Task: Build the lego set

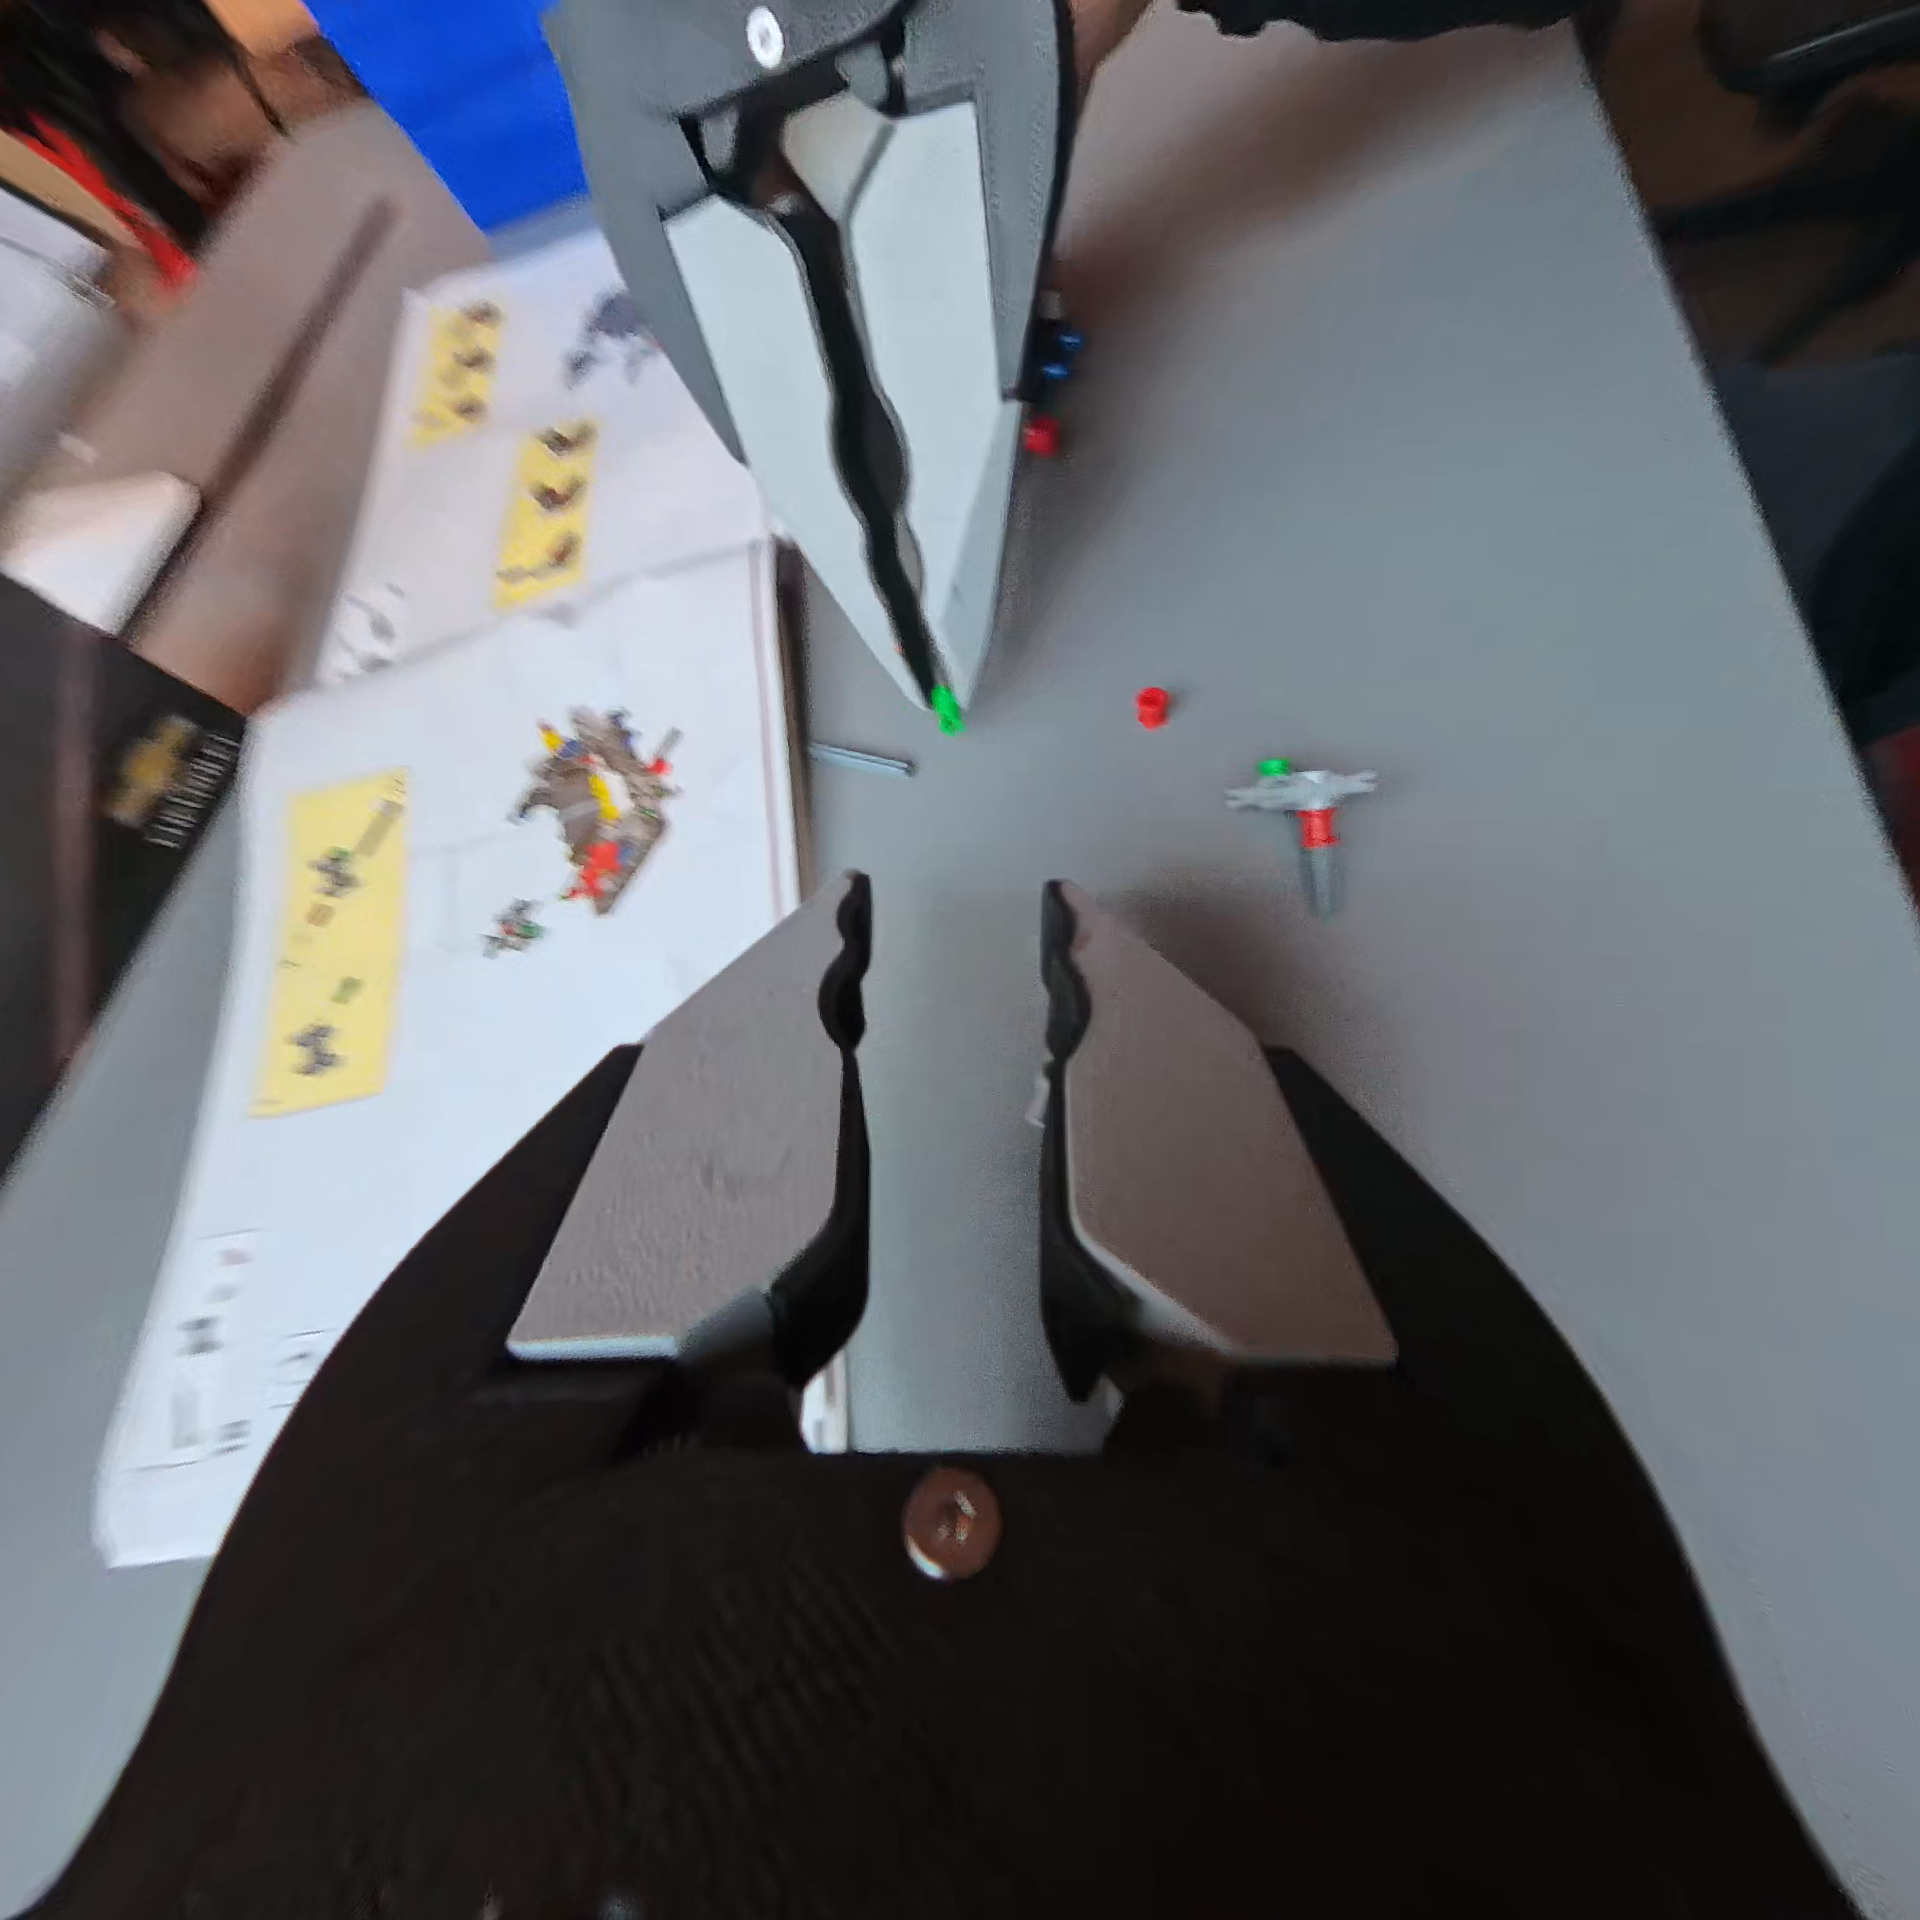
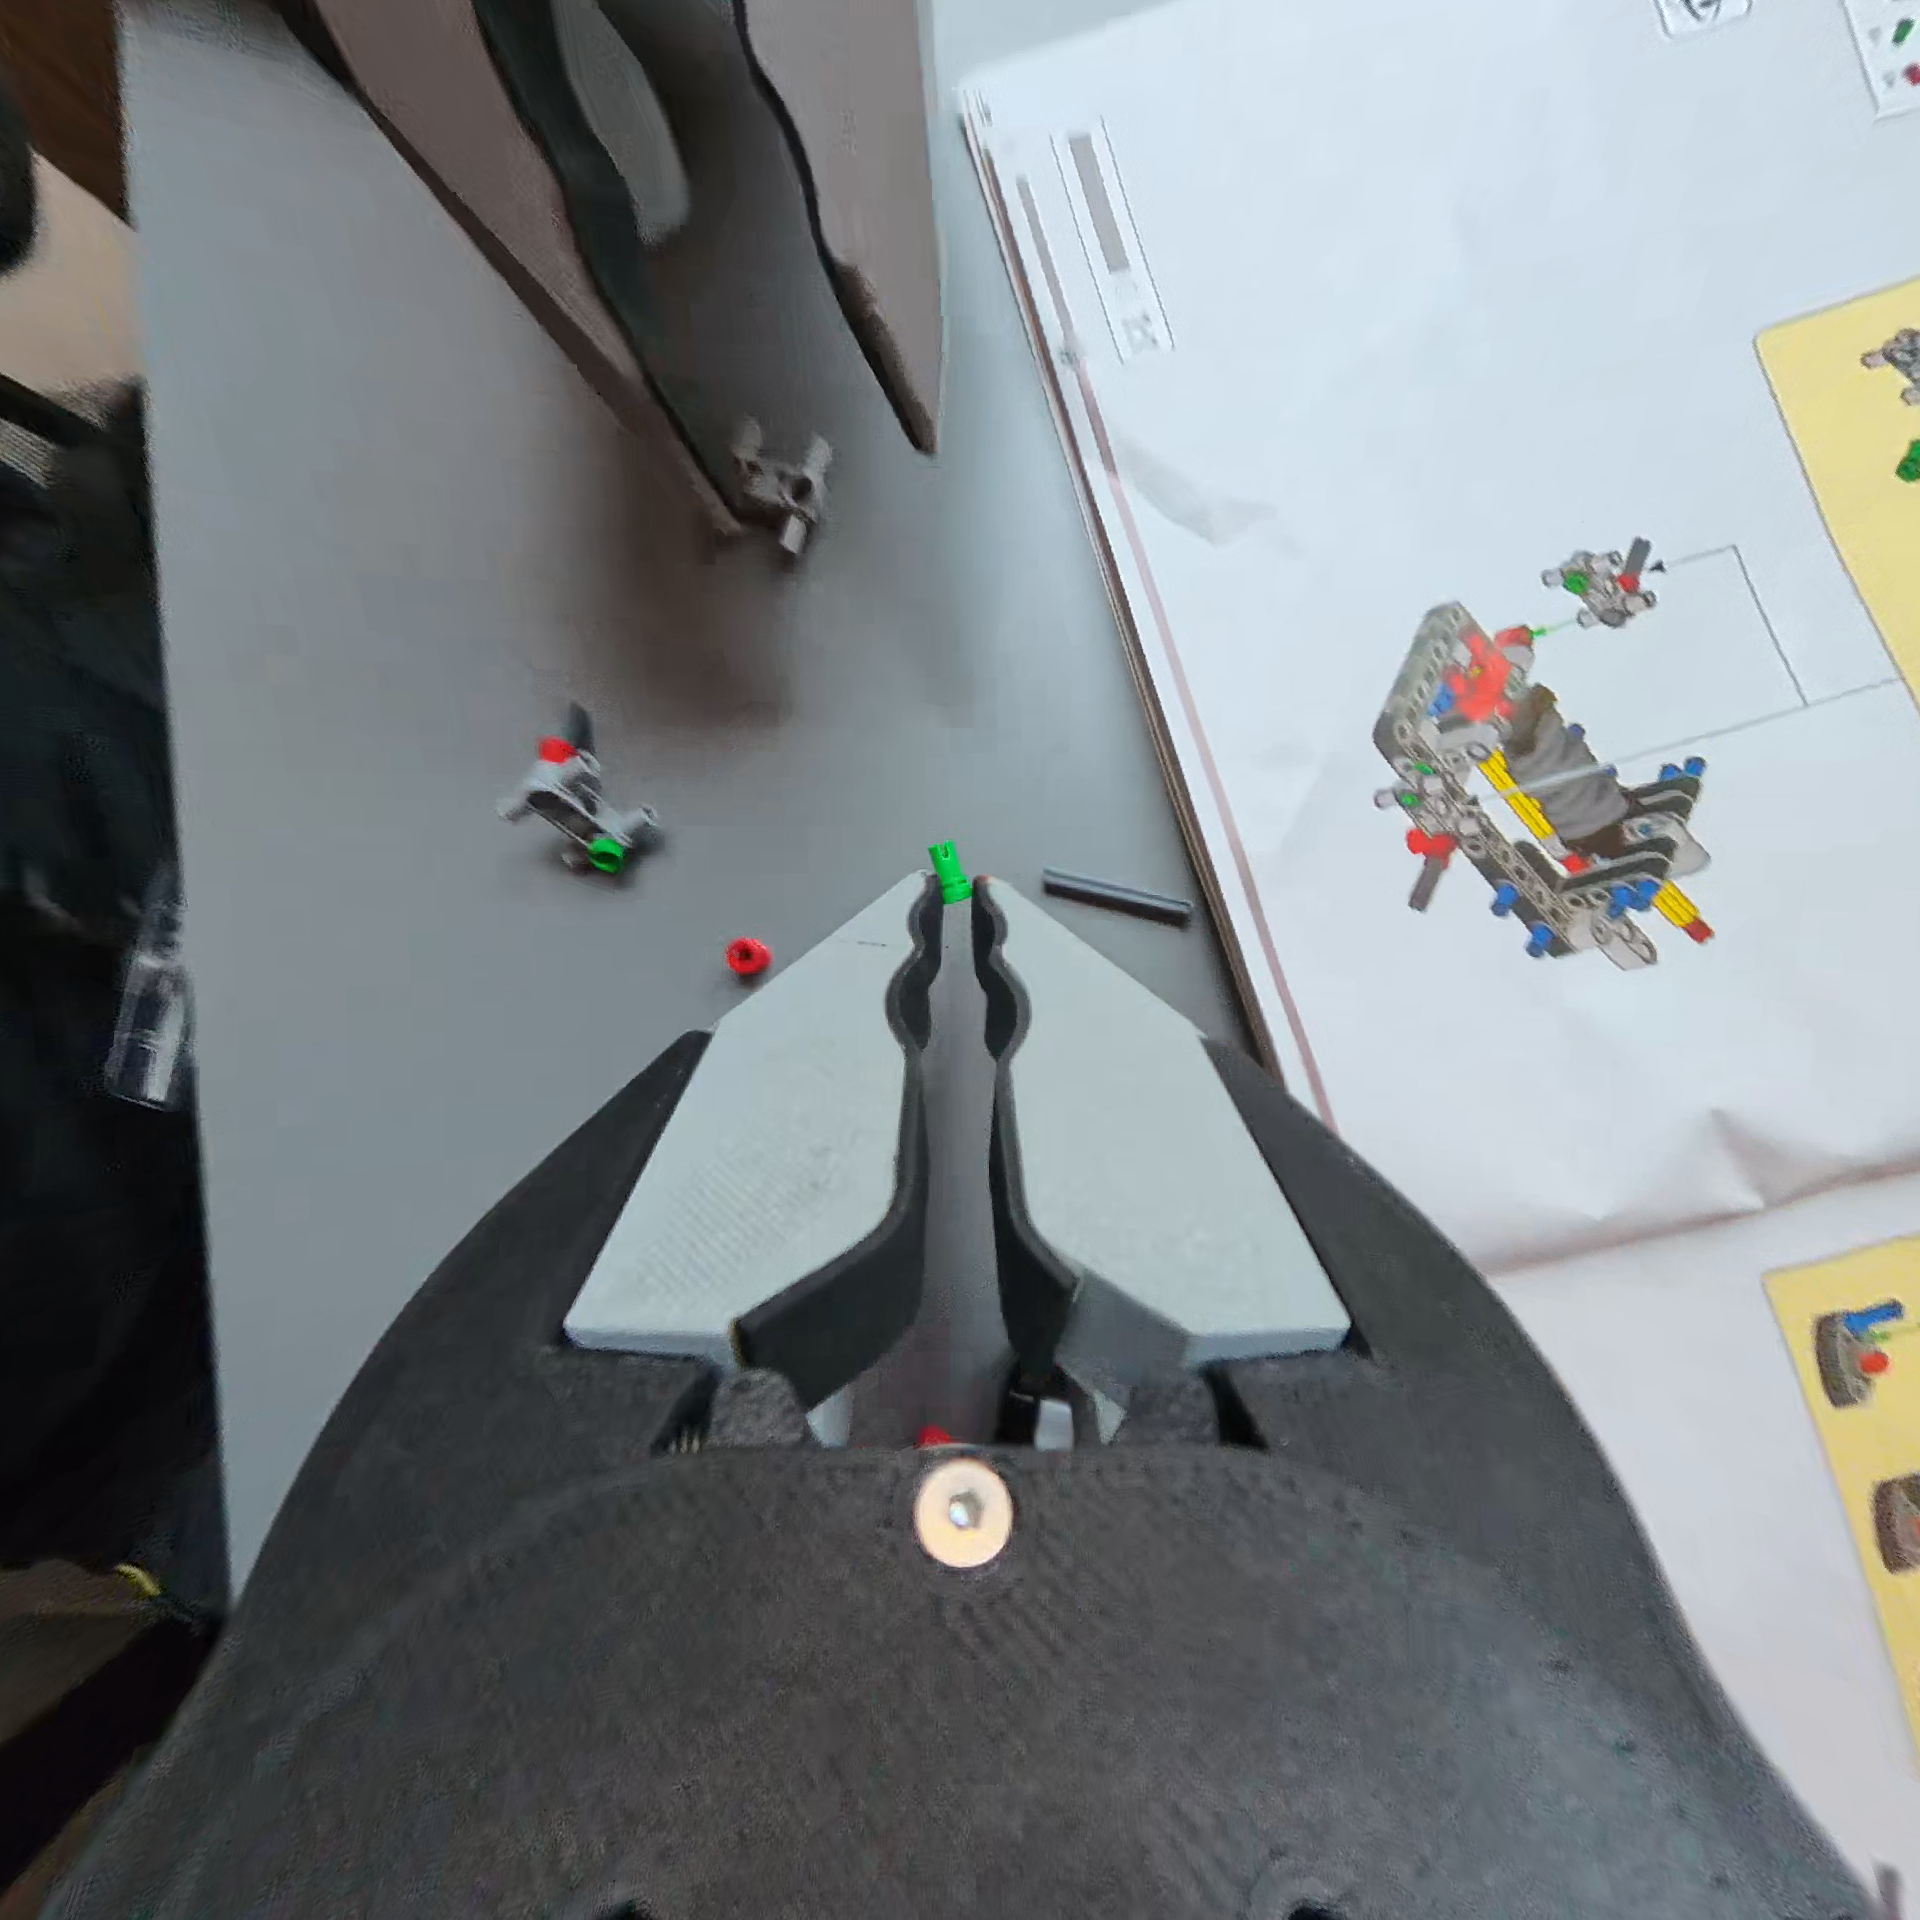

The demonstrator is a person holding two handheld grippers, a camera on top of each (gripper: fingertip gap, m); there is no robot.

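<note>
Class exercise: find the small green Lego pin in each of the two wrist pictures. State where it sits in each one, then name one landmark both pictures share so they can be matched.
Left wrist view: green pin, above centre, at the tip of the far right gripper.
Right wrist view: green pin, centre, pinched at this view's own fingertips.
Shared landmark: the dark axle rod lying on the grey table beside the instruction booklet.

instruction booklet (image 2: 1455, 436) print (blurred), dark box (image 1: 114, 790) lettering, nothing legible

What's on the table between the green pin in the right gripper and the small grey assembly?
One loose red bush on the grey table, between the green pin in the right gripper and the grey assembly. Both wrist views show it.
</note>
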